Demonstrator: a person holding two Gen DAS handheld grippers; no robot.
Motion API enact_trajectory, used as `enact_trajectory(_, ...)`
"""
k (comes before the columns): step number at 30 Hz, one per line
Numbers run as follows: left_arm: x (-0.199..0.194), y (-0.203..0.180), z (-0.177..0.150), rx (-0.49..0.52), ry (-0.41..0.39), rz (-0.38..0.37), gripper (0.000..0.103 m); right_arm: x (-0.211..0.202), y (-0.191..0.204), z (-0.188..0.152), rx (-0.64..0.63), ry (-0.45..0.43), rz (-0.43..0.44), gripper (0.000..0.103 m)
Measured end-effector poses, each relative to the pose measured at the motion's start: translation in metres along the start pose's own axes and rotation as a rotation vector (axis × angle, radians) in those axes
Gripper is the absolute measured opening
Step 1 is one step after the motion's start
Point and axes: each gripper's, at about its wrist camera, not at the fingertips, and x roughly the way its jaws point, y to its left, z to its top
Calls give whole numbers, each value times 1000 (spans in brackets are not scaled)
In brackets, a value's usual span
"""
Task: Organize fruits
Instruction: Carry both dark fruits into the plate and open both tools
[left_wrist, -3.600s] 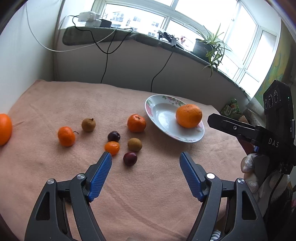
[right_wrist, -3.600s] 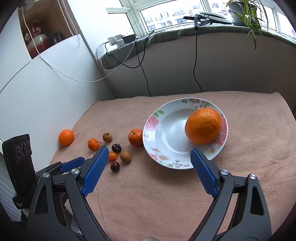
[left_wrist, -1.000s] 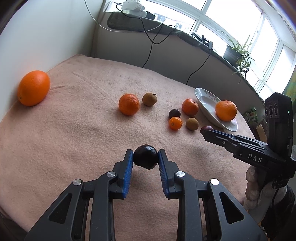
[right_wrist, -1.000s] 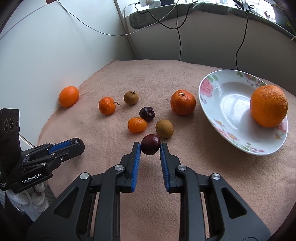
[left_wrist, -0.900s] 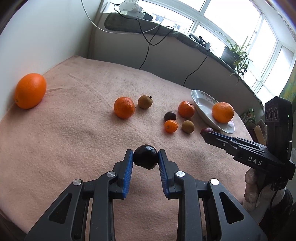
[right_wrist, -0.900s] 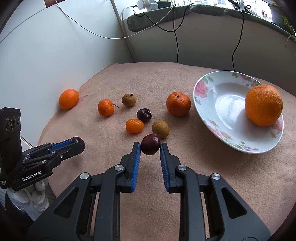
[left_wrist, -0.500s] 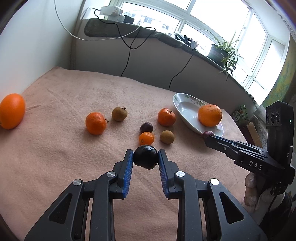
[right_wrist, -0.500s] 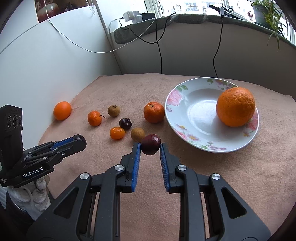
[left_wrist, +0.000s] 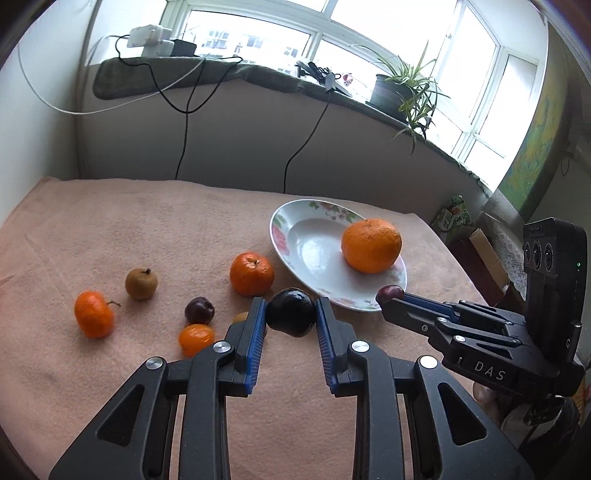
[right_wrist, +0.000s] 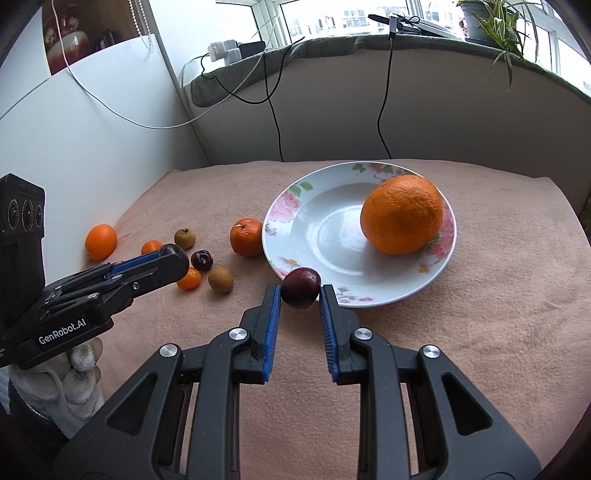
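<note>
My left gripper (left_wrist: 290, 311) is shut on a dark, nearly black plum (left_wrist: 291, 314), held above the cloth just short of the flowered plate (left_wrist: 306, 243). My right gripper (right_wrist: 300, 292) is shut on a dark red plum (right_wrist: 301, 287) at the plate's near rim (right_wrist: 354, 301). A large orange (right_wrist: 402, 219) lies in the plate. In the left wrist view the right gripper (left_wrist: 391, 300) comes in from the right with its plum (left_wrist: 389, 292) at the tip. Loose on the cloth lie a tangerine (left_wrist: 252, 274), another plum (left_wrist: 199, 310) and a kumquat (left_wrist: 196, 338).
Further left on the pink cloth (left_wrist: 110, 229) are a brown longan (left_wrist: 141, 283), a small tangerine (left_wrist: 93, 314) and an orange (right_wrist: 101, 242) by the wall. A second brown fruit (right_wrist: 221, 279) lies near the kumquat. Cables hang from the windowsill behind. A gloved hand (right_wrist: 79, 363) holds the left gripper.
Both grippers have carried their plums across the cloth toward the plate, which is now larger and closer in both views. Both grips are unchanged.
</note>
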Motion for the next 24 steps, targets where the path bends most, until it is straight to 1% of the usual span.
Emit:
enact_trajectory(9, 28, -18, 14, 41, 27, -18, 26, 1, -13, 2, 10, -1, -25, 23)
enact_trajectory(15, 45, -27, 17, 63, 54, -14, 26, 4, -19, 3, 17, 6, -35, 23)
enact_trajectory(24, 57, -33, 18, 81, 78, -6, 26, 6, -23, 3, 2, 8, -54, 23)
